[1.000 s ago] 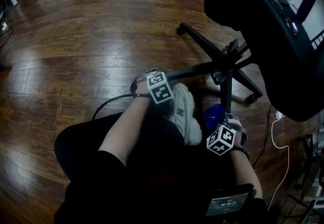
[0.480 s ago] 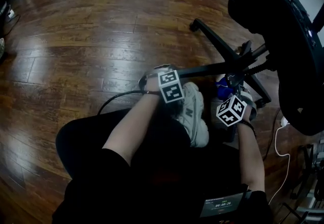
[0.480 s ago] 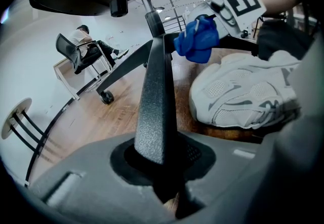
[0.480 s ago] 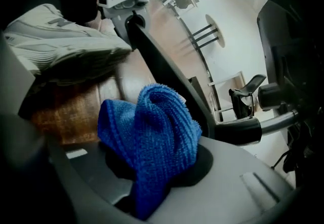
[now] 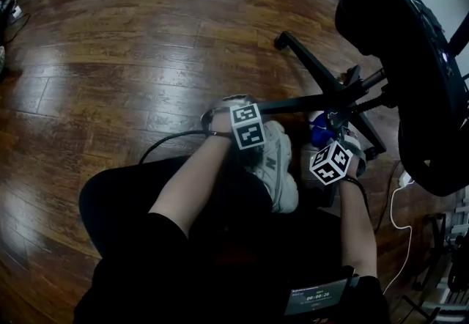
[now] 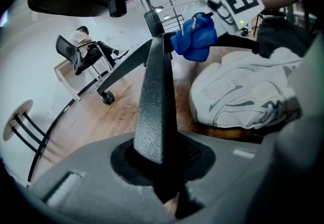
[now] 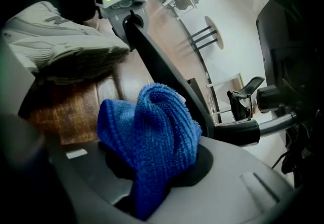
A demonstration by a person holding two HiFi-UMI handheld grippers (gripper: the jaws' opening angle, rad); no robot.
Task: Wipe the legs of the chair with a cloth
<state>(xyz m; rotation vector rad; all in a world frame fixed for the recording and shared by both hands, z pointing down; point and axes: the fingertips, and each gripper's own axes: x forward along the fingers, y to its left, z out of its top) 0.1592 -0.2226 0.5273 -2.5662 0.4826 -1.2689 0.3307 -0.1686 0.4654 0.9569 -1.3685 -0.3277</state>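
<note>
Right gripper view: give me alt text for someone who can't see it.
The right gripper clamps a blue cloth, with a black chair leg running behind it. Farther along, the left gripper grips that leg beside a white sneaker.

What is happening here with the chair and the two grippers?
A person sits on the wooden floor at the base of an office chair. The left gripper is shut on one black leg, near its outer end. The right gripper is shut on a blue cloth, held by the same leg close to the hub. The person's white shoe rests beside that leg.
</note>
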